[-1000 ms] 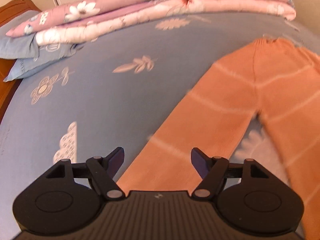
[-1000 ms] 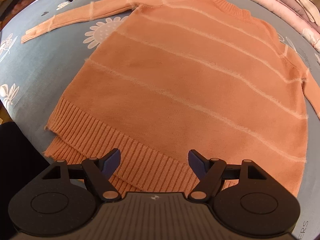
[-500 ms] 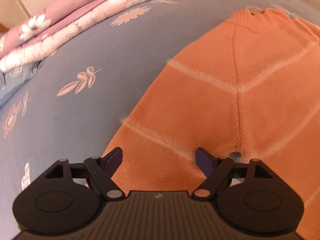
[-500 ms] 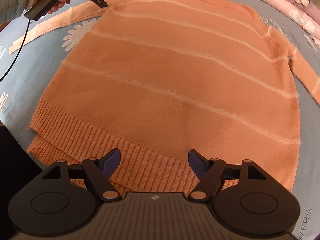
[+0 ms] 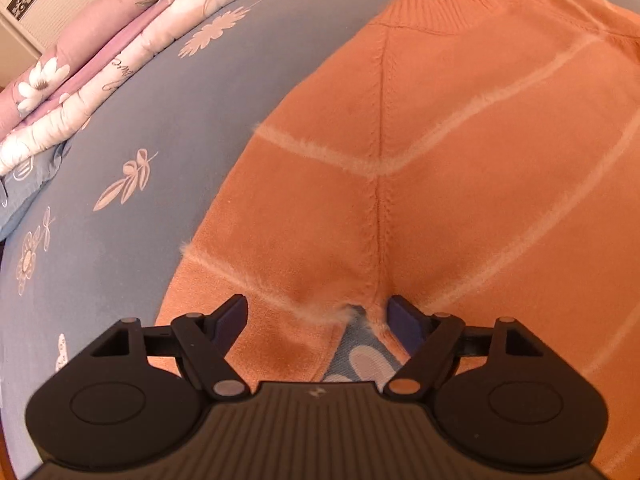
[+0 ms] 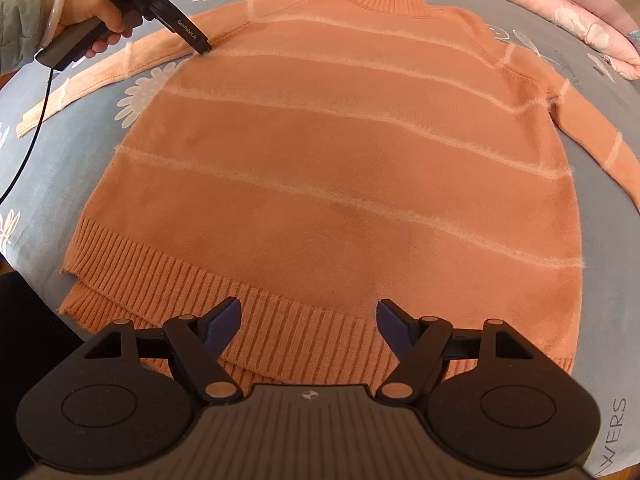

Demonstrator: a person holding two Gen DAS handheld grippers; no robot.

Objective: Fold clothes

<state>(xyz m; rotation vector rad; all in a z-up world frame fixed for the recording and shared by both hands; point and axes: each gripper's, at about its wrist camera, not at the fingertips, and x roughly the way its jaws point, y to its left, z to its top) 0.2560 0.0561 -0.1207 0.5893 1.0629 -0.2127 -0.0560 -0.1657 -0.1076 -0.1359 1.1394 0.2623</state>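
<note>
Two hand-held grippers are over one orange sweater (image 6: 340, 152) with pale fuzzy stripes, which lies spread flat on a bed with a blue floral sheet (image 5: 120, 128), both sleeves out to the sides and its collar toward the folded pink quilts (image 5: 100, 60) at the far edge of the bed. Taking the sweater as the landmark: the left hand-held gripper (image 5: 318, 318) is down at its armpit, where the sleeve on the person's left meets the body, jaws wide apart with the sleeve seam running between them and nothing pinched. In the right wrist view you can see that left hand-held gripper (image 6: 202, 46) with its tips right at that sleeve join, a hand (image 6: 100, 16) with a pale bracelet wrapped round the handle. The right hand-held gripper (image 6: 308, 318) hangs over the ribbed hem (image 6: 240, 304) at the near end of the sweater, jaws also spread wide, holding nothing.
</note>
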